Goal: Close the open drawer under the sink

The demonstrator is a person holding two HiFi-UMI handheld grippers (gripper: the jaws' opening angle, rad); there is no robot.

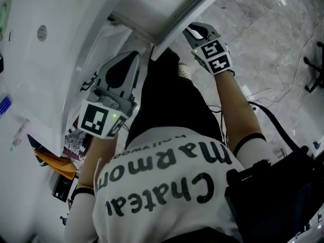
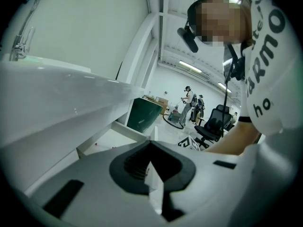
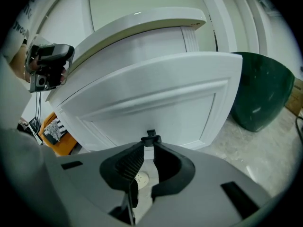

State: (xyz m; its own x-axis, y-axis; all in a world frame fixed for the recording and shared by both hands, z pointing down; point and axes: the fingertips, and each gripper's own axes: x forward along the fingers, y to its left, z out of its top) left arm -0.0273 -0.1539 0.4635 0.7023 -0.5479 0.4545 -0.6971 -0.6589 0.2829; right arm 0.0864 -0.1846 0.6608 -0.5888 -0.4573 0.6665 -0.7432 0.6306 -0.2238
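Observation:
The white drawer (image 1: 152,6) under the sink (image 1: 40,59) stands pulled out, its front panel (image 1: 188,20) facing me. In the right gripper view that panel (image 3: 156,98) fills the middle, with a small dark knob (image 3: 150,137) at its lower edge. My right gripper (image 3: 150,144) has its jaw tips pinched on this knob; in the head view it (image 1: 196,33) sits against the panel's outer face. My left gripper (image 1: 129,59) is at the panel's left end. The white panel edge (image 2: 155,186) runs deep between its jaws (image 2: 151,148), which close around it.
A dark green bin (image 3: 262,93) stands on the marble floor right of the cabinet. An orange item and patterned things (image 1: 61,161) lie under the sink at the left. Cables (image 1: 283,90) trail on the floor. Office chairs (image 2: 213,126) and people (image 2: 189,103) are far behind.

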